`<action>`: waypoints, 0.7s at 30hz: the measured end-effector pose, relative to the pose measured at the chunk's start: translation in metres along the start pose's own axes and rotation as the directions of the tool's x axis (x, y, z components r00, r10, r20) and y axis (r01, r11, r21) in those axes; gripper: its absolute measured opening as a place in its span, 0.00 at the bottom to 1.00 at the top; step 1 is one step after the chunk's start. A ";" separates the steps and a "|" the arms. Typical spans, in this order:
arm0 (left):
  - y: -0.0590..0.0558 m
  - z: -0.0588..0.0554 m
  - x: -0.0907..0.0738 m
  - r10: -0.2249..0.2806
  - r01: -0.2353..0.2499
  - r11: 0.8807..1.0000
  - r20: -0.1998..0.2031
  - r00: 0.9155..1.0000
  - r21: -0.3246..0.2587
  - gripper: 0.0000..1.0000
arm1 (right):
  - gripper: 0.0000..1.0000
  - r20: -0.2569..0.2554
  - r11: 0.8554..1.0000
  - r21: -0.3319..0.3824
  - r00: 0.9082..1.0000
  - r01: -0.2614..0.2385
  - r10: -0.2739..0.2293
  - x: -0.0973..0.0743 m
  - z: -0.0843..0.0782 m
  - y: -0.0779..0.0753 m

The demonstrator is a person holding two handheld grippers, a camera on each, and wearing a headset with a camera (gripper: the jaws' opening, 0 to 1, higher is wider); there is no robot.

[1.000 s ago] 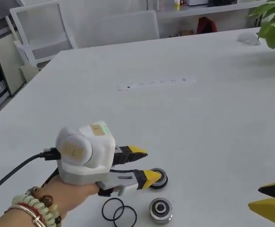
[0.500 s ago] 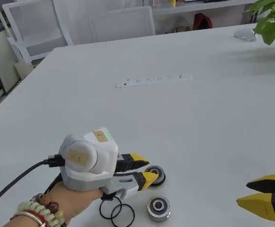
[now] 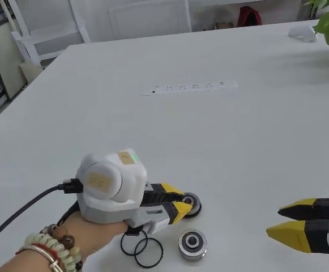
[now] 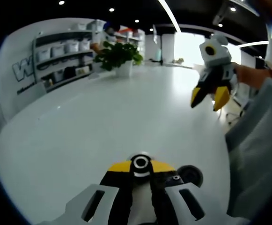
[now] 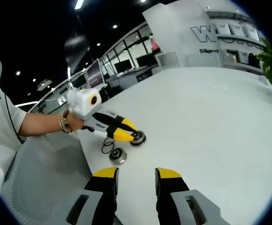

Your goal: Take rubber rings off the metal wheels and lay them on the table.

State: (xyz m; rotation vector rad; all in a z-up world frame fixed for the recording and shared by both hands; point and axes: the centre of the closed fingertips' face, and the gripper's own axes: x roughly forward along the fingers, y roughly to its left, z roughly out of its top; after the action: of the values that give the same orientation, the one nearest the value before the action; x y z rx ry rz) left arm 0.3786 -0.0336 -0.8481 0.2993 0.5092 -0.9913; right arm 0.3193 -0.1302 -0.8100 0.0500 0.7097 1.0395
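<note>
Head view: left gripper [image 3: 177,202], jaws clamped on a small round metal wheel with black rubber rim [image 3: 192,204], low over the white table [image 3: 238,141]. A second metal wheel [image 3: 192,245] lies flat near it, just beside two loose black rubber rings [image 3: 141,247]. Right gripper [image 3: 297,222] hovers well apart, jaws spread.

Bright, even light on my feed. The white desk [image 3: 255,147] ahead of the left gripper [image 3: 180,201] is nearly washed out, with just soft shadows right under it. Both gripper views bend hard at the edges. Ceiling spots [image 4: 111,9] glare small. The metal wheel [image 4: 141,163] it pinches looks sharp, and the background beyond goes soft.
</note>
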 end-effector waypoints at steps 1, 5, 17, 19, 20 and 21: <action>0.000 0.000 0.000 0.000 0.000 1.000 -0.004 1.000 0.011 0.15 | 0.29 -0.003 1.000 0.001 1.000 -0.002 0.002 0.003 0.000 -0.001; 0.000 -0.001 0.000 -0.004 0.004 1.000 -0.004 1.000 0.015 0.15 | 0.29 -0.029 1.000 -0.023 1.000 -0.013 0.013 0.015 0.002 -0.002; -0.007 -0.001 -0.001 -0.033 0.033 0.999 -0.009 0.999 0.018 0.15 | 0.26 -0.089 0.994 -0.091 0.994 -0.068 0.059 0.058 0.010 0.000; -0.009 -0.001 0.000 -0.035 0.036 0.999 -0.012 0.999 0.027 0.15 | 0.26 -0.103 0.992 -0.107 0.993 -0.073 0.062 0.064 0.010 -0.001; -0.009 -0.001 0.000 -0.035 0.036 0.999 -0.012 0.999 0.030 0.15 | 0.25 -0.110 0.991 -0.111 0.992 -0.074 0.062 0.067 0.009 -0.002; -0.009 -0.001 0.000 -0.035 0.035 0.999 -0.011 0.999 0.028 0.15 | 0.25 -0.117 0.991 -0.115 0.991 -0.073 0.060 0.071 0.008 -0.003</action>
State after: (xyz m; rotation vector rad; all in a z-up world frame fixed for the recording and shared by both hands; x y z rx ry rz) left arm 0.3706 -0.0376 -0.8487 0.3218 0.5119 -1.0323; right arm 0.3483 -0.0731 -0.8409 -0.0900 0.7511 1.1539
